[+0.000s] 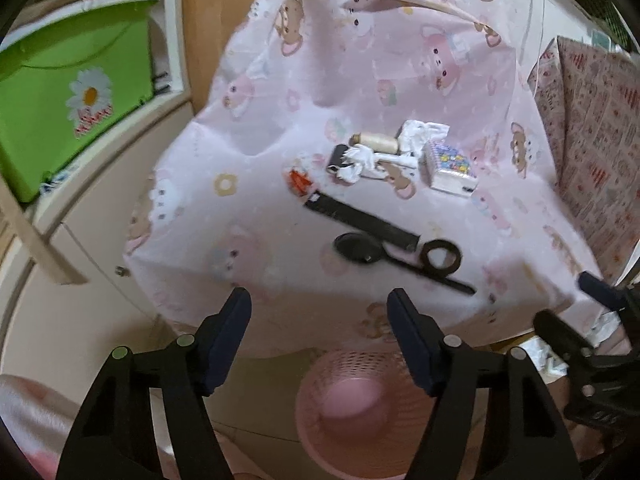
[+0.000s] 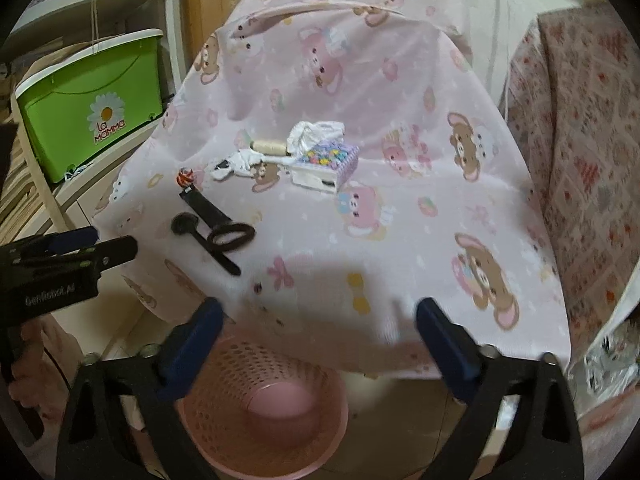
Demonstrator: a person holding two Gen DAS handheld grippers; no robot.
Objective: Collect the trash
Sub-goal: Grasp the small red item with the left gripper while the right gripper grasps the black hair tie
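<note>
Fingers of the left gripper [image 1: 318, 312] and of the right gripper [image 2: 320, 320] stand spread with nothing between them, both poised above the round pink perforated plastic waste basket [image 2: 224, 396], which sits on the floor against the near edge of the counter, draped in a pink bear-print cloth [image 2: 400, 216]. The trash lies beyond the fingers, toward the far middle of the cloth: two crumpled white paper wads, one [image 2: 240, 162] left of a cream thread spool [image 2: 270, 146], the other [image 2: 316, 132] behind a small white box with a coloured-dot top [image 2: 326, 164]. One small orange-and-white wrapper [image 2: 186, 176] lies to their left. Nearer, at left, lie one flat black comb [image 2: 204, 210], one black plastic spoon [image 2: 200, 240] and one black ring [image 2: 234, 236]; the long axes of comb and spoon run from far left to near right. One green plastic storage bin [image 2: 88, 108] stands far left. Judged by position, the left gripper is nearer the wrapper and the left wad.
</note>
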